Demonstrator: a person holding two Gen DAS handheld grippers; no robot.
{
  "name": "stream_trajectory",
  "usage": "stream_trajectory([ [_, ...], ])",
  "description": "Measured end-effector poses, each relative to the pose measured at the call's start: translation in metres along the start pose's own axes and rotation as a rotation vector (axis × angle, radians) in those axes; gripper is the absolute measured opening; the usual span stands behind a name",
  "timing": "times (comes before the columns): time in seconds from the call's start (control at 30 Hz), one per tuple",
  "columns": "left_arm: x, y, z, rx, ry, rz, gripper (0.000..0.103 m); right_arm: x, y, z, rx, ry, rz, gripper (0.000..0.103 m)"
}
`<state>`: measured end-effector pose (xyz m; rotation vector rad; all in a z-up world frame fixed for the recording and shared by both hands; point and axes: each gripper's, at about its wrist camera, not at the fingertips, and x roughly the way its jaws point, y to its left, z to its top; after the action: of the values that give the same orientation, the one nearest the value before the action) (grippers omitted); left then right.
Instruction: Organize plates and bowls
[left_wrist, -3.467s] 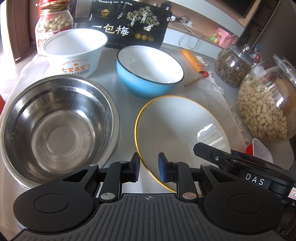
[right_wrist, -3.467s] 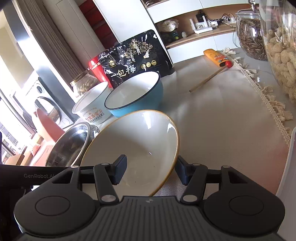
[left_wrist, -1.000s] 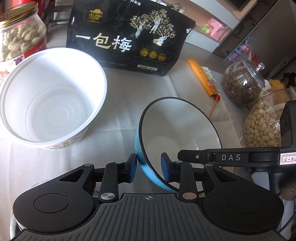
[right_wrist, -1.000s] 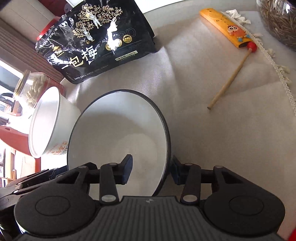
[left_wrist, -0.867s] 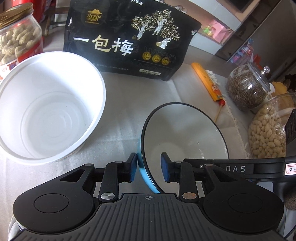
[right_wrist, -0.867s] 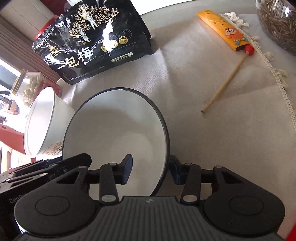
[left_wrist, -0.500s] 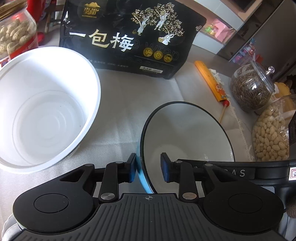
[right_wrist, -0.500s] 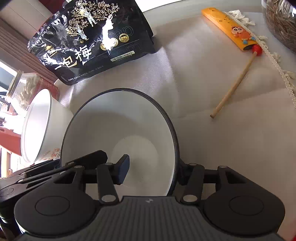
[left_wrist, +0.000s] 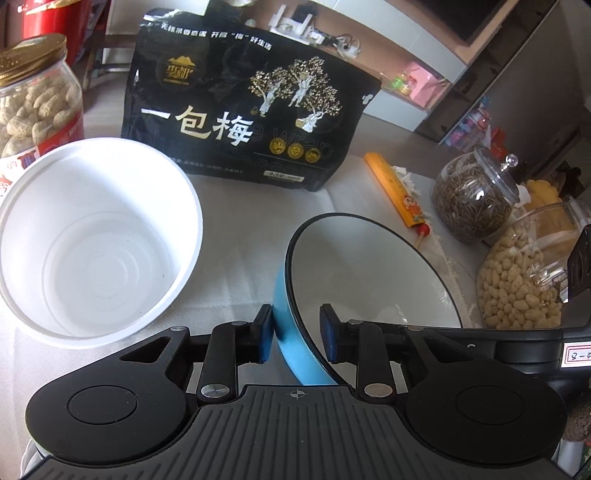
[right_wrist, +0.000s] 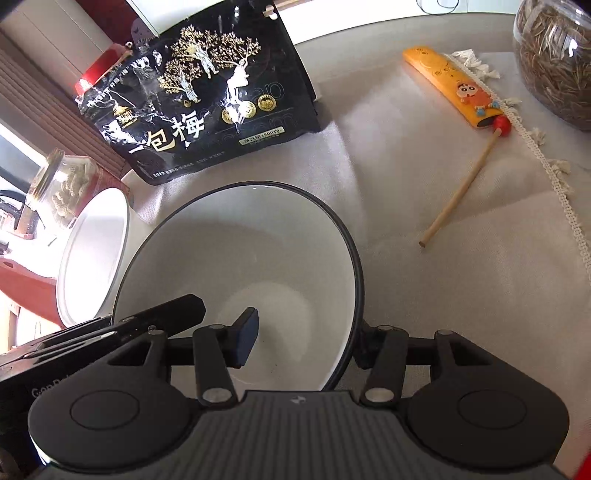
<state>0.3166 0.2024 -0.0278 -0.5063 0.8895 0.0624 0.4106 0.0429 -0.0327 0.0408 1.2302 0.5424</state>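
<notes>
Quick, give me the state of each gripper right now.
Left gripper: shut on the blue bowl, clamping its rim.
Right gripper: open, its jaws have just been opening; they straddle the bowl's rim, the inner pad clear of the wall.

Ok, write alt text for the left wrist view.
The left claw straddles the rim of a blue bowl with a white interior, on a grey cloth. An empty white tub sits left; a black snack bag stands behind.

Bright daylight — sharp, fisheye-bent edges
</notes>
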Motion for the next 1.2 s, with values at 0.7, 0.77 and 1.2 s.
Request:
stream_trajectory([
  [0.7,-0.069,-0.043,-0.071,0.14,0.056,-0.147,0.029,-0.09,-0.006,-0.106,-0.059,0.023,-0.014,0.053],
  [0.77,-0.061,-0.044,-0.08,0.148,0.084,-0.141,0.029,-0.083,-0.008,-0.12,-0.055,0.051,-0.032,0.053],
  [1.2,-0.049,-0.033,-0.091,0.124,0.148,-0.147,0.028,-0.08,-0.012,-0.132,-0.064,0.032,-0.059,0.054],
])
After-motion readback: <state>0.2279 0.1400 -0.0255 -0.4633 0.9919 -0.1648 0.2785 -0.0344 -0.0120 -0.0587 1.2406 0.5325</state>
